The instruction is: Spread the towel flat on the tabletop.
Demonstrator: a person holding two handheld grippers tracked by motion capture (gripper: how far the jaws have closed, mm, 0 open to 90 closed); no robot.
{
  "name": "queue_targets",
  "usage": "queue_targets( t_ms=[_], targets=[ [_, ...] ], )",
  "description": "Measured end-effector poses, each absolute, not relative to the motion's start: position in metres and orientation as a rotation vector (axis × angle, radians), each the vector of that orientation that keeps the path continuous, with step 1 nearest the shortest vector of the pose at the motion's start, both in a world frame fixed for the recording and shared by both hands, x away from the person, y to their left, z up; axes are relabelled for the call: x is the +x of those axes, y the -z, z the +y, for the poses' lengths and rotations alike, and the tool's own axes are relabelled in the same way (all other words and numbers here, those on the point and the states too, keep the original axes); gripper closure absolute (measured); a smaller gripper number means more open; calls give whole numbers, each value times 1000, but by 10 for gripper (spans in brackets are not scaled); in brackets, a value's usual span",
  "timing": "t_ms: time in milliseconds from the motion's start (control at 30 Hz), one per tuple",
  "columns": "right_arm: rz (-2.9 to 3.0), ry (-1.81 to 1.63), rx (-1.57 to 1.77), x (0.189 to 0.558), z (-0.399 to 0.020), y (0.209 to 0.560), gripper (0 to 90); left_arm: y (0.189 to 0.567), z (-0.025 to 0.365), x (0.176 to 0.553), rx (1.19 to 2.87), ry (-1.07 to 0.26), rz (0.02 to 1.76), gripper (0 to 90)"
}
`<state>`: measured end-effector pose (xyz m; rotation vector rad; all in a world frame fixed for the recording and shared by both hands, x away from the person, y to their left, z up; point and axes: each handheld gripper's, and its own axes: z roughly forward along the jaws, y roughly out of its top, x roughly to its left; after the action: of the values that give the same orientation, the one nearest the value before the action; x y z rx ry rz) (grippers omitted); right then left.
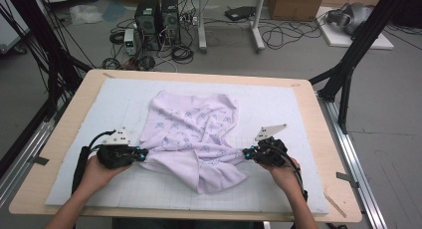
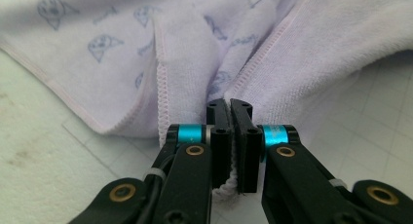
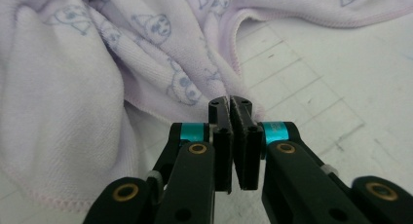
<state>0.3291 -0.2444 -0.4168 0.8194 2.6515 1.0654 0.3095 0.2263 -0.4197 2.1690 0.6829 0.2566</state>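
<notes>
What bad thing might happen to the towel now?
The left gripper and right gripper each pinch only a thin bit of the towel hem, so an edge might slip out if pulled. The towel is crumpled and folded over itself, so spreading it could leave a fold trapped underneath.

Site: lab | Evidence: black tower computers [image 1: 158,16], tangled black floor cables [image 1: 278,35], black metal rig struts [image 1: 356,50]

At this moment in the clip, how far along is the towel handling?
Done: both grasps are made. The left gripper and right gripper are each shut on an edge of the pale lilac printed terry towel. In hand: the towel hangs bunched between them. Left: it still lies crumpled on the white gridded mat, neither spread flat nor folded.
</notes>
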Motion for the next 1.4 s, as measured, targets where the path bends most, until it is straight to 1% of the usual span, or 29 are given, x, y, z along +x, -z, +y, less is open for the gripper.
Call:
queue_targets(
  t_ms=[33, 133, 233, 267, 367, 467, 533, 567, 600, 633, 700, 733, 767, 833, 967, 1133, 1200, 1267, 1300, 1367, 1400],
  targets=[
    [2632, -1090, 793, 327, -244, 414, 824, 417, 225, 309, 2167, -255, 674, 798],
    [2570, -1194, 735, 319, -243, 400, 736, 404, 220, 306, 2141, -263, 653, 628],
    [2579, -1224, 670, 310, -237, 393, 654, 392, 212, 302, 2117, -269, 626, 534],
    [2584, -1222, 651, 307, -234, 393, 638, 390, 208, 302, 2114, -263, 607, 519],
    [2628, -1270, 577, 298, -224, 397, 595, 394, 195, 302, 2147, -233, 569, 511],
    [2704, -1290, 544, 292, -212, 409, 559, 408, 179, 307, 2193, -185, 564, 512],
    [2751, -1245, 519, 290, -203, 418, 555, 420, 172, 311, 2238, -162, 560, 527],
    [2774, -1234, 517, 289, -200, 423, 557, 424, 169, 313, 2259, -153, 559, 553],
    [2791, -1220, 507, 289, -197, 427, 580, 428, 167, 313, 2271, -140, 556, 604],
    [2802, -1211, 498, 288, -195, 430, 624, 430, 167, 314, 2272, -126, 540, 691],
    [2814, -1192, 489, 287, -193, 435, 738, 428, 167, 311, 2279, -148, 507, 851],
    [2827, -1185, 481, 288, -192, 435, 805, 427, 168, 310, 2276, -152, 509, 860],
    [2838, -1183, 472, 287, -191, 435, 847, 425, 170, 308, 2276, -160, 508, 866],
    [2846, -1194, 455, 286, -191, 433, 893, 423, 177, 304, 2251, -170, 526, 870],
    [2822, -1266, 427, 277, -189, 423, 894, 420, 199, 293, 2241, -204, 551, 873],
    [2841, -1241, 377, 269, -180, 420, 887, 422, 225, 279, 2259, -226, 594, 872],
    [2820, -1247, 391, 269, -181, 419, 839, 423, 233, 276, 2259, -232, 610, 870],
    [2794, -1242, 415, 271, -184, 417, 760, 422, 238, 276, 2252, -231, 623, 861],
    [2789, -1235, 425, 272, -185, 416, 743, 419, 239, 276, 2237, -232, 633, 838],
    [2773, -1258, 462, 276, -188, 417, 642, 412, 236, 279, 2212, -243, 634, 745],
    [2779, -1257, 487, 278, -189, 418, 630, 409, 232, 281, 2192, -243, 634, 687]
  ],
)
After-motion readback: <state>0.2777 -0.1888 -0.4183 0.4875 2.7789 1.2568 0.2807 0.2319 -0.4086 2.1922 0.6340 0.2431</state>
